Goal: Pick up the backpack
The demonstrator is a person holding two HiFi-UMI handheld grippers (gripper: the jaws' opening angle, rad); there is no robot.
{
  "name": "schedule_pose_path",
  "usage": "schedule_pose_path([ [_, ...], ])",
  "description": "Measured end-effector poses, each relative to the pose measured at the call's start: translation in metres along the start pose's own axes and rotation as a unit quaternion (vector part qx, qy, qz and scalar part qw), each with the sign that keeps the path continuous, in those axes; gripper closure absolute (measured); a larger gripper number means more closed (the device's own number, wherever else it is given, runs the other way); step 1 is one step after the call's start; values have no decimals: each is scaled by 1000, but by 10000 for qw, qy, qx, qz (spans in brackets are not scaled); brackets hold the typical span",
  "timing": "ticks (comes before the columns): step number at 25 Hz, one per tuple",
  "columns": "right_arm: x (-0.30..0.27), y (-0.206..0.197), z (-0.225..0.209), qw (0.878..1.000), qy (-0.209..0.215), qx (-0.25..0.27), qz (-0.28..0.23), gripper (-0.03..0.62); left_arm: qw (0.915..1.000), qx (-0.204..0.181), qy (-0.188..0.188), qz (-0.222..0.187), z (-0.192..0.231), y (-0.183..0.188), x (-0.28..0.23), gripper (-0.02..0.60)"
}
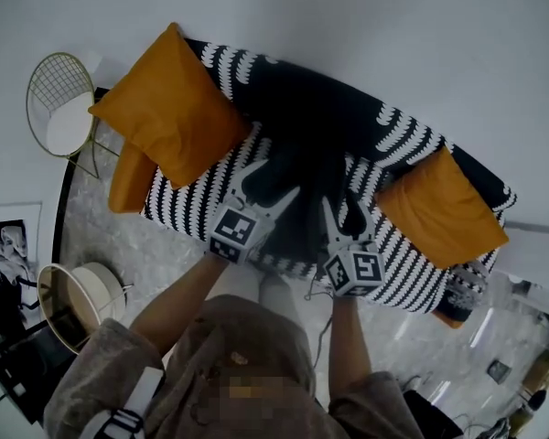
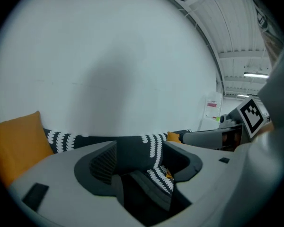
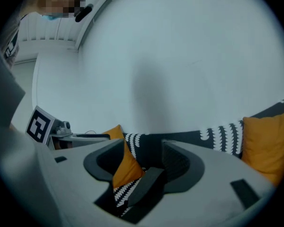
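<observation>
Looking down in the head view, we've got the backpack (image 1: 306, 176) in the middle of the sofa (image 1: 412, 263), slumped on the seat against the backrest. It's a dark charcoal, soft-sided lump in matte fabric, almost lost against the black parts of the sofa's black-and-white striped cover. A big orange cushion (image 1: 169, 108), plump and square, is propped at the left end, and a second orange cushion (image 1: 439, 208) sits at the right end. Both tools are in on the bag. The left gripper (image 1: 273, 183) is at its left side and the right gripper (image 1: 346, 207) at its lower right, each marker cube back by the person's forearm. Only this view gives us the grey marbled floor (image 1: 110, 236) and the gold wire chair (image 1: 59, 99) off to the left.

Over to the left gripper view: the jaws are spread apart and clenched on nothing. Low in the gap lies a dark padded band (image 2: 149, 188) of the bag, with striped cover just beside it, and the pads stand clear of it. The ribbed texture of the left pad shows nicely here. The other gripper shows at the right edge, cube and all, and a plain white wall fills everything above.

Now the right gripper view: the jaws are apart and released. A dark flat strap (image 3: 144, 186) runs diagonally up through the gap, and neither pad is pressing on it. Behind it an orange wedge of cushion (image 3: 125, 164) pokes up over the stripes.
</observation>
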State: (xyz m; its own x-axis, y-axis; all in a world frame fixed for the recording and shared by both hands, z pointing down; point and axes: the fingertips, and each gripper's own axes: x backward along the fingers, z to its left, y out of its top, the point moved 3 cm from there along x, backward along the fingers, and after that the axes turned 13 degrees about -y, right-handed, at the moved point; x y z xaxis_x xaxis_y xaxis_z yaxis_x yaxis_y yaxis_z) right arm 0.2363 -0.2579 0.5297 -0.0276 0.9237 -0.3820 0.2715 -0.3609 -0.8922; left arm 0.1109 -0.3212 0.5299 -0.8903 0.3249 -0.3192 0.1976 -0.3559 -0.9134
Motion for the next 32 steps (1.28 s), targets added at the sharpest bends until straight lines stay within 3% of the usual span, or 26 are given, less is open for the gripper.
schedule_pose_path([
  [1,-8,-10,-4,9999,-13,-32,127,319,10000,49,28,71,6,-8,-5,272],
  [4,-28,-42,-13,9989,-68,-17,469,299,9993,205,87,309,23,-35,-17,238],
  [12,-64,-118,-44,9926,-202,-143,1191,296,9949,521,149,848,56,-107,-42,215],
  [22,-107,-227,-94,9740,-618,-271,2164,292,9815,856,48,1712,90,-212,-88,195],
  [27,-118,-265,-110,9645,-748,-274,2518,292,9750,924,230,2010,110,-252,-102,164],
  [32,-121,-284,-116,9593,-647,-498,2704,292,9710,1129,105,2103,114,-274,-110,155],
])
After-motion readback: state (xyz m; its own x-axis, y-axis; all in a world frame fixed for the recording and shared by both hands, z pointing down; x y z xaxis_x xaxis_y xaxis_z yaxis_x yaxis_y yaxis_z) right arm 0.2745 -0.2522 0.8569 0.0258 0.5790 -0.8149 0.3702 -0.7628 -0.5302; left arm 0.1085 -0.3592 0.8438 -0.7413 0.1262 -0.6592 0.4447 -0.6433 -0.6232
